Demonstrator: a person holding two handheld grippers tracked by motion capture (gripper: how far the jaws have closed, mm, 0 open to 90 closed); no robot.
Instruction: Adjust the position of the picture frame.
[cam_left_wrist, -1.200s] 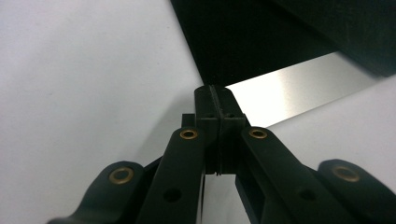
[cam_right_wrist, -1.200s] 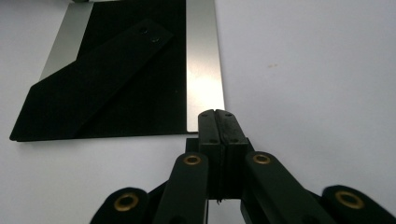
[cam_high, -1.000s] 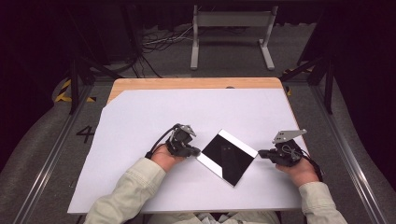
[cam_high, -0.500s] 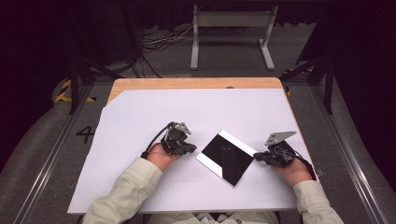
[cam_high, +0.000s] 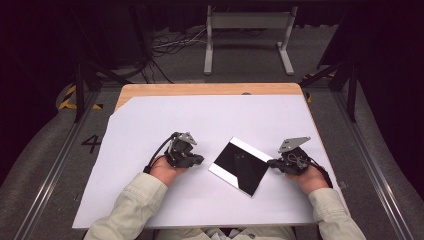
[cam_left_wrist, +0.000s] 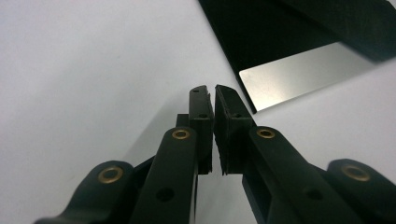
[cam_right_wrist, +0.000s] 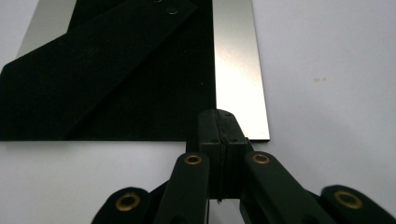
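A square plate (cam_high: 240, 165) with a dark, mirror-like face and a bright strip along one side lies flat on the white table (cam_high: 150, 130). My left gripper (cam_high: 201, 160) rests just left of it, a small way off its corner. Its jaws have just been opening and stand a thin slit apart with nothing between them (cam_left_wrist: 213, 91); the plate (cam_left_wrist: 299, 70) lies ahead to the right. My right gripper (cam_high: 271, 162) is shut, and its tips (cam_right_wrist: 219, 114) sit at the plate's (cam_right_wrist: 116, 93) near edge by a corner, gripping nothing.
The white sheet covers a wooden tabletop (cam_high: 200, 89) whose far edge shows. Beyond the table stand a metal frame (cam_high: 247, 30) and loose cables (cam_high: 170, 45) on the floor. Dark rails run along both sides of the table.
My left hand has drawn a little to the left, away from the plate. The right hand has barely shifted, and the plate has not moved.
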